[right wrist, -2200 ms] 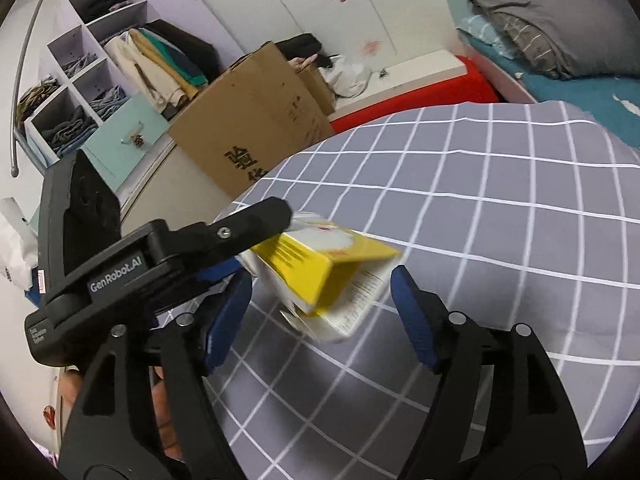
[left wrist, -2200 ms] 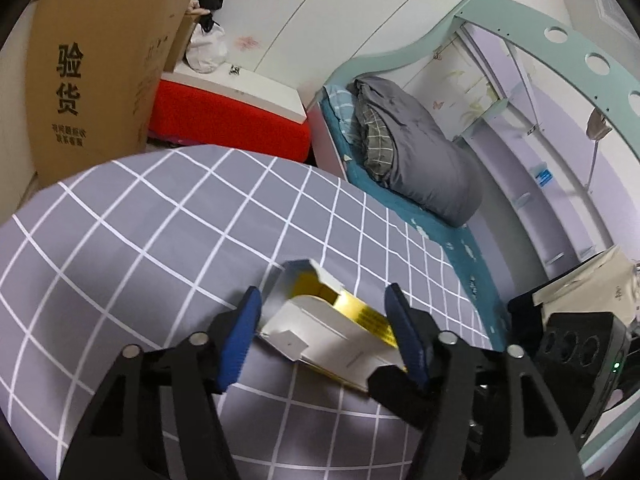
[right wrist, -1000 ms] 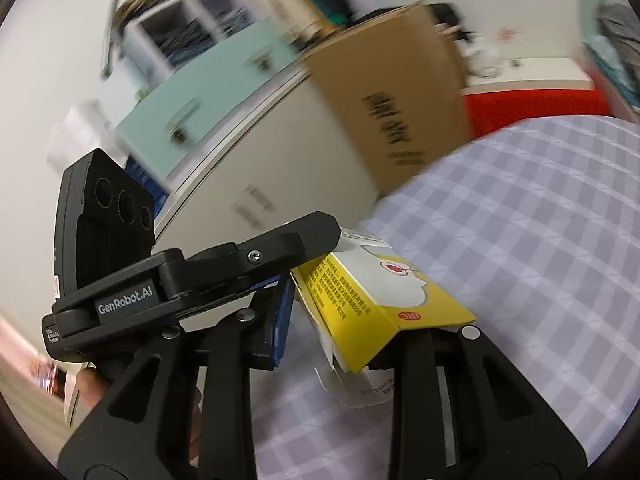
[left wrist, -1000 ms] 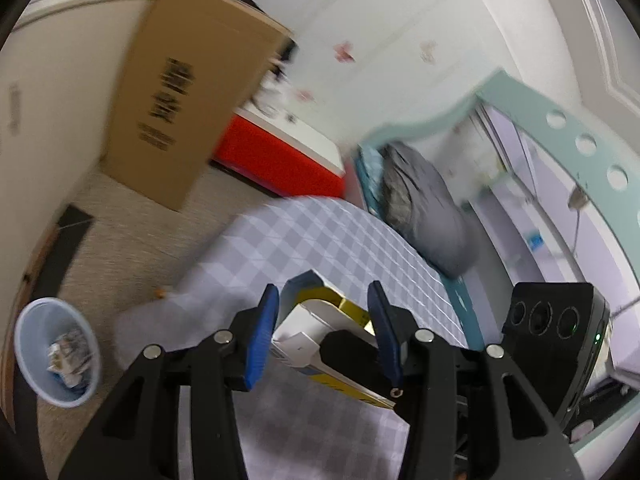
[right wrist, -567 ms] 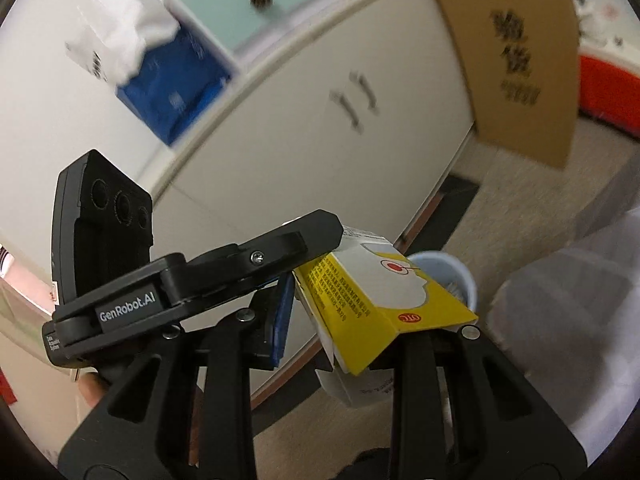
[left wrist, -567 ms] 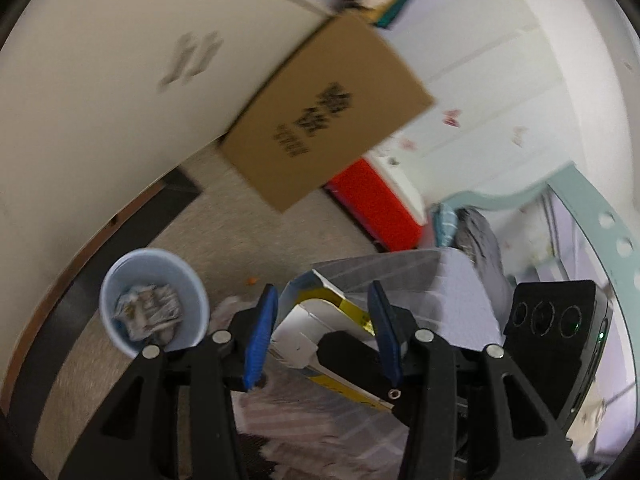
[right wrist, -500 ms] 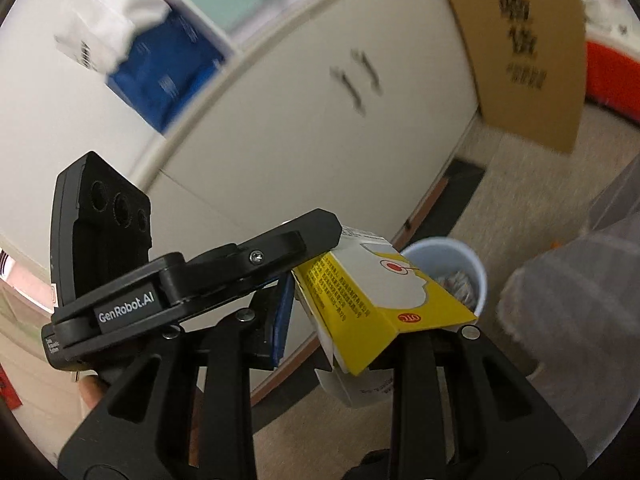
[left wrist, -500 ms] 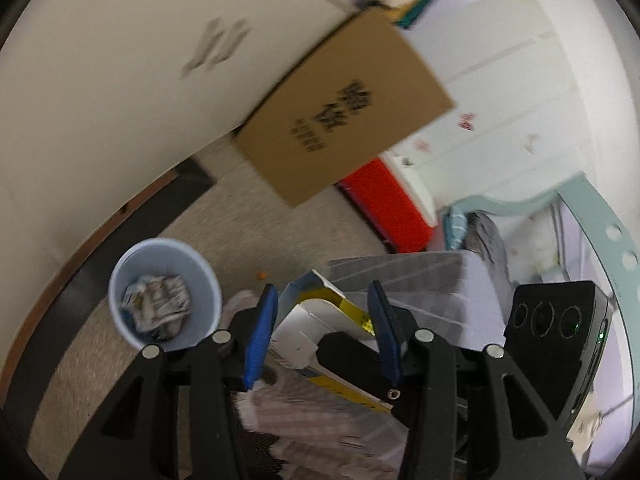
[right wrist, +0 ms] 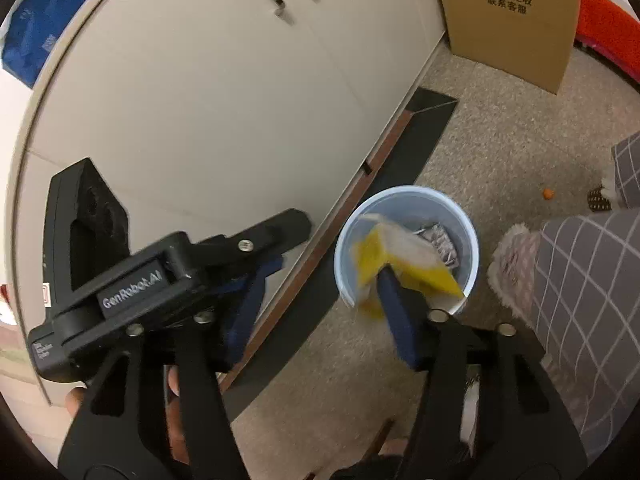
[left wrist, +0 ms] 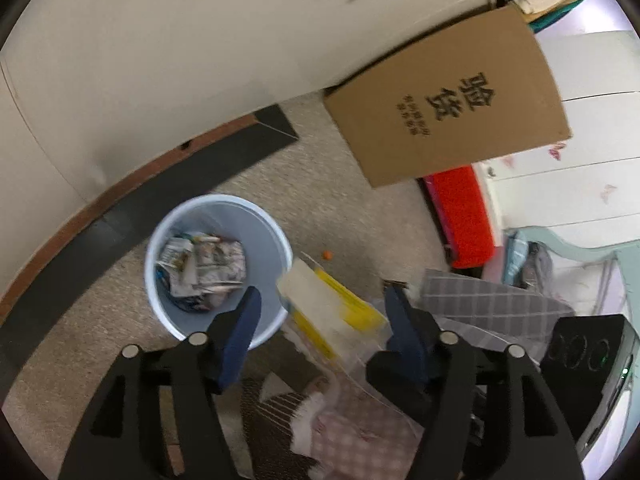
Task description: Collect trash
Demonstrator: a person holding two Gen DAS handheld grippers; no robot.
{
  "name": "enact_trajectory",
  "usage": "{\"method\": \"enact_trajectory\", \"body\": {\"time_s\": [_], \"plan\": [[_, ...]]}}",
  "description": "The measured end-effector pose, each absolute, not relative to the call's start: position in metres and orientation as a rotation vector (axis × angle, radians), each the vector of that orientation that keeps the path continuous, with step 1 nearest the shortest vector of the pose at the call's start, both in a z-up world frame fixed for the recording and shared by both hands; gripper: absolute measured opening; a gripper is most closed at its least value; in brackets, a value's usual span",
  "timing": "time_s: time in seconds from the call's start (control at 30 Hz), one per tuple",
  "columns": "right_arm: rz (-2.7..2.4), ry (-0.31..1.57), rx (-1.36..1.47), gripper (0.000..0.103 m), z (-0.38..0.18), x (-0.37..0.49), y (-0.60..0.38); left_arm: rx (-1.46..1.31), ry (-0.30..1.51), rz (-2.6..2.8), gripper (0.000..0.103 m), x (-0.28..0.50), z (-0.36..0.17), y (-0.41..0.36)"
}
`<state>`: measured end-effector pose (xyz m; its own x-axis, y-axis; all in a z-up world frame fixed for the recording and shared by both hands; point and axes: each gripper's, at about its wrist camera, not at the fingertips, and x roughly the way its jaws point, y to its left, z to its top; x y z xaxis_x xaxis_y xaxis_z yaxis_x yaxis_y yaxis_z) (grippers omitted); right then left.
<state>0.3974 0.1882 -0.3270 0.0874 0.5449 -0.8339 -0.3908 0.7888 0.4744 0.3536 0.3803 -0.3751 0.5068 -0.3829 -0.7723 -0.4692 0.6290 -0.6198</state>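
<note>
A yellow and white carton [left wrist: 328, 304] hangs loose in the air between the spread fingers of my left gripper [left wrist: 324, 320], touching neither, just right of the pale blue trash bin [left wrist: 272, 236]. In the right wrist view the blurred carton [right wrist: 400, 264] is over the bin [right wrist: 472, 240] mouth, beyond my right gripper [right wrist: 324, 312], which is open and empty. The left gripper's black body [right wrist: 160, 280] lies to its left. Crumpled paper [left wrist: 204, 264] fills the bin's bottom.
The bin stands on a beige speckled floor beside a cream cabinet [right wrist: 200, 100] with a dark plinth. A brown cardboard box [left wrist: 448, 96] leans against it. The grey checked tablecloth [right wrist: 580, 280] hangs at the right. A small orange bit [left wrist: 327, 255] lies on the floor.
Both grippers have swung from the table to above the bin. Both have opened and the carton has left them, dropping towards the bin.
</note>
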Motion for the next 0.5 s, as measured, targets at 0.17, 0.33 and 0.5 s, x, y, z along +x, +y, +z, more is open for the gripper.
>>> {"method": "enact_trajectory", "body": {"time_s": [0.17, 0.33, 0.5], "plan": [[0.666, 1.34, 0.138, 0.064, -0.348, 0.402, 0.192, -0.898, 1.128, 0.133, 0.067, 0.356, -0.389, 0.383], [0.639, 1.339, 0.114, 0.066, -0.344, 0.395, 0.191, -0.878, 1.148, 0.16, 0.067, 0.348, -0.39, 0.383], [0.597, 1.284, 0.086, 0.069, -0.313, 0.383, 0.181, -0.829, 1.143, 0.191, 0.067, 0.336, -0.361, 0.376]]}}
